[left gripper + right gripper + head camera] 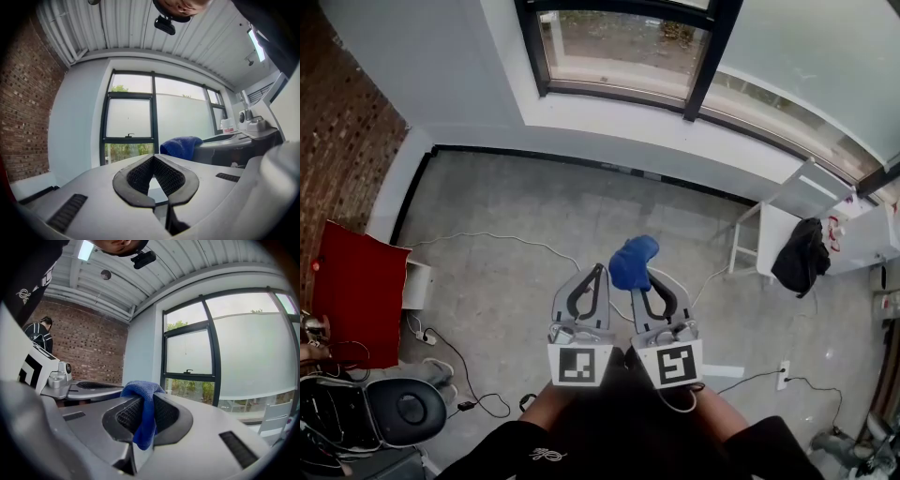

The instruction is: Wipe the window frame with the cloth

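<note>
Pinches blue cloth (pixel 140 392) in right gripper (pixel 645 284), bunched past the tips, probably for wiping. Carries left gripper (pixel 154 161) closed, empty, well short of window frame (pixel 705 66).

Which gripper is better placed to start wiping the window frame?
Right. The right gripper is shut on the blue cloth; the left gripper is shut, holding nothing. Both face the window frame.

A black garment (pixel 800 255) drapes a white chair (pixel 811 187); cables (pixel 487 234) cross the floor (pixel 534 197).
</note>
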